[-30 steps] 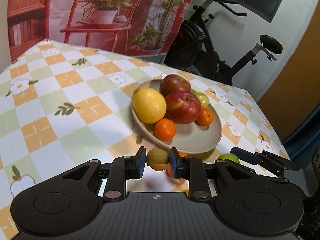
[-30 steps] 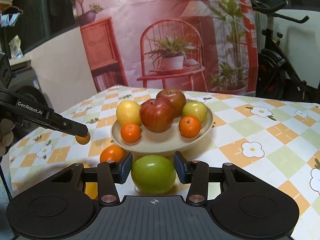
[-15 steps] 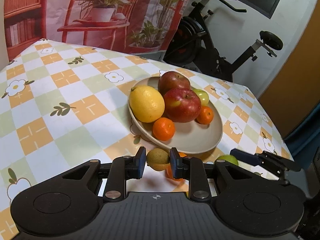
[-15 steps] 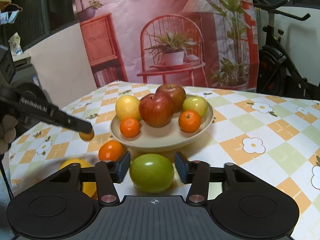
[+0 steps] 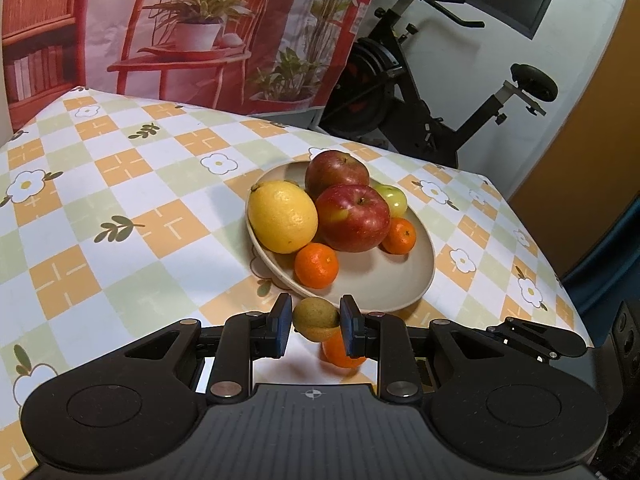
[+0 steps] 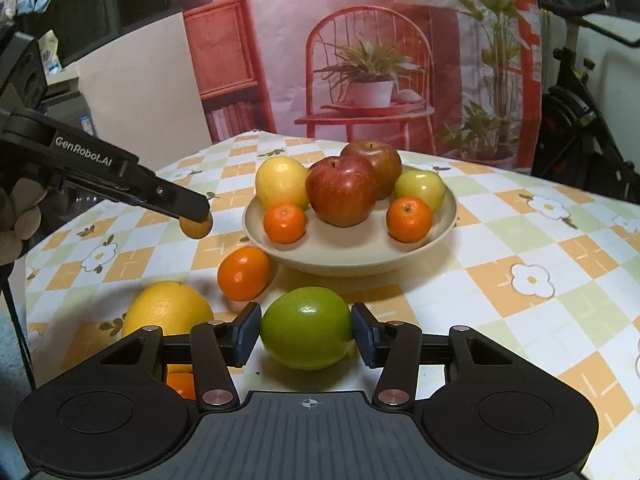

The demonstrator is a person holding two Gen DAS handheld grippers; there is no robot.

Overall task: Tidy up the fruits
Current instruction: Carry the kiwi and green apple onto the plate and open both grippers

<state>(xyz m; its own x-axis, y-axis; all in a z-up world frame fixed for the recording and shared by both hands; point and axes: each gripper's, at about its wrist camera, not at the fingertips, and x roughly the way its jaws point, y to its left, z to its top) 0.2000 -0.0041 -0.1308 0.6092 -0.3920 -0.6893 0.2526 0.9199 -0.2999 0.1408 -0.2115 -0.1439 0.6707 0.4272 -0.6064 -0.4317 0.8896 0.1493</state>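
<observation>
Between my right hand-held gripper's (image 6: 306, 330) pads I see a glossy green apple (image 6: 306, 328), my left hand-held gripper (image 5: 315, 322) pinches a small olive-brown fruit (image 5: 316, 317) clear of the bench, and just ahead sits the beige bowl (image 6: 448, 216) of apples, lemon and mandarins.

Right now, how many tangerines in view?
3 whole: two in the bowl, front-left and front-right; one on the tablecloth near it. An orange scrap behind the right gripper is unclear.
</observation>
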